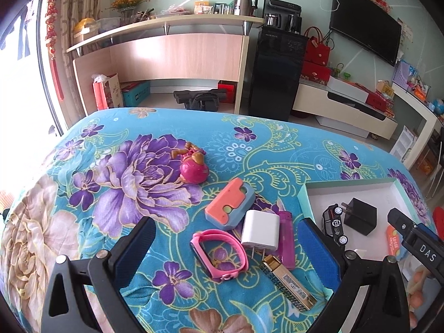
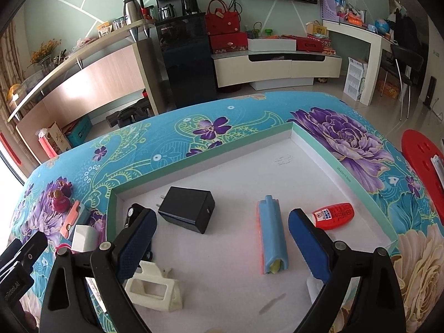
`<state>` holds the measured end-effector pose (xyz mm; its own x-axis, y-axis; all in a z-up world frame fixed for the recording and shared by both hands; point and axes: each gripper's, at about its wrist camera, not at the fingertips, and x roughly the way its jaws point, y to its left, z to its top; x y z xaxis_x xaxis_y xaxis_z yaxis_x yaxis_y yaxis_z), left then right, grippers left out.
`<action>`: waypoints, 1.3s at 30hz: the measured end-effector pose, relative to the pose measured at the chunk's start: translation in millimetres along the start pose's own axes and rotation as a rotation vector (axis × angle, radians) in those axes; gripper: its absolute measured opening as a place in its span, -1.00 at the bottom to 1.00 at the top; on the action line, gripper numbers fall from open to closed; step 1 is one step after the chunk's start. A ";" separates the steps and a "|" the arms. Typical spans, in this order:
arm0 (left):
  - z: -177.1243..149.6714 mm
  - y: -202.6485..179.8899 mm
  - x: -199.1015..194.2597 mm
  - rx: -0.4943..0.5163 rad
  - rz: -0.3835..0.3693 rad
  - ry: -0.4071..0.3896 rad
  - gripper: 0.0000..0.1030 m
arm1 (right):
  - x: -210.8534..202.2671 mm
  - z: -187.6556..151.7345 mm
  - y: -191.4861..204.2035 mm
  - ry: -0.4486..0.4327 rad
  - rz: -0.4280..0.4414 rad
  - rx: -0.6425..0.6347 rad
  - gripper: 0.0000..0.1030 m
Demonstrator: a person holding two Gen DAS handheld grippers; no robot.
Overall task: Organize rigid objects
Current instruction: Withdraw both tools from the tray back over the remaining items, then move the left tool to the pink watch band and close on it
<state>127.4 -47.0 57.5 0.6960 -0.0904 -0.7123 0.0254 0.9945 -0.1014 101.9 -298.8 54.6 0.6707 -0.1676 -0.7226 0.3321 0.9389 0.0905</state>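
Left hand-held gripper (image 1: 224, 252) hangs over the flowered bench (image 1: 83, 194) with its blue-padded fingers spread wide and nothing between them. In the left wrist view, the loose things still outside the box lie in a cluster framed by those fingers: a pink wristband (image 1: 219, 254) nearest, a white charger (image 1: 259, 231) just beyond it, a purple lighter (image 1: 287, 240) touching the charger's right side, and a gold harmonica (image 1: 288, 284) running from the charger's prongs down toward the camera. Beyond the charger sit an orange-and-blue block toy (image 1: 229, 206) and, farther off, a pink doll toy (image 1: 193, 168). The white box (image 1: 308, 194) lies to the right of the charger, already holding a toy car (image 1: 334, 223) and a black charger (image 1: 360, 216).

In the right wrist view, the right hand-held gripper (image 2: 222, 240) hovers above the box floor, fingers apart and empty. Between them, slightly right of centre, lies a blue foam toy (image 2: 270, 236), its long axis pointing away from the camera. The black charger is left of it, a red bottle (image 2: 334, 216) right, a cream clip (image 2: 154, 288) at lower left.

By my reading, the left hand is nearer the remaining cluster; the wristband lies straight ahead.
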 end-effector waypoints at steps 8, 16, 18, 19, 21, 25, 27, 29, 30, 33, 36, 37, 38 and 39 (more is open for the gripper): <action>0.8 34.1 -9.9 -0.063 0.031 -0.011 1.00 | 4.3 -3.7 34.6 0.034 0.031 -0.070 0.86; -4.4 72.6 -13.3 -0.106 0.102 0.004 1.00 | 8.8 -13.5 70.4 0.097 0.129 -0.114 0.86; -6.4 80.0 -12.2 -0.119 0.111 0.014 1.00 | 7.9 -16.8 83.8 0.101 0.152 -0.146 0.86; -7.4 82.6 -11.3 -0.123 0.114 0.018 1.00 | 7.9 -18.5 90.3 0.106 0.170 -0.160 0.86; -9.0 85.9 -9.1 -0.127 0.116 0.028 1.00 | 7.9 -22.7 101.2 0.122 0.200 -0.187 0.86; -12.9 86.7 -2.0 -0.126 0.124 0.051 1.00 | 10.4 -31.4 120.5 0.148 0.221 -0.237 0.87; -15.1 85.7 3.9 -0.118 0.126 0.073 1.00 | 12.0 -36.1 127.9 0.165 0.233 -0.264 0.87; -17.3 83.6 9.9 -0.106 0.124 0.094 1.00 | 13.4 -39.5 132.6 0.177 0.222 -0.288 0.86; -18.3 81.8 12.8 -0.097 0.117 0.107 1.00 | 14.3 -40.6 133.2 0.181 0.212 -0.294 0.87; -21.3 73.4 21.3 -0.058 0.102 0.142 1.00 | 16.1 -38.4 126.3 0.193 0.203 -0.273 0.87; -23.5 63.5 26.8 -0.024 0.084 0.161 1.00 | 16.6 -34.3 115.5 0.197 0.192 -0.239 0.87; -24.0 60.5 27.8 -0.017 0.078 0.164 1.00 | 16.7 -33.2 112.6 0.198 0.183 -0.234 0.86; -24.5 57.3 29.1 -0.010 0.072 0.166 1.00 | 17.2 -32.4 109.6 0.199 0.171 -0.229 0.87; -25.0 54.2 30.9 -0.003 0.067 0.172 1.00 | 17.3 -31.7 107.3 0.201 0.162 -0.223 0.87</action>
<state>132.4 2.8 12.6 0.5634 -0.0323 -0.8255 -0.0193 0.9984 -0.0523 128.1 -191.4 30.0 0.5515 0.0305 -0.8336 0.0637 0.9949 0.0785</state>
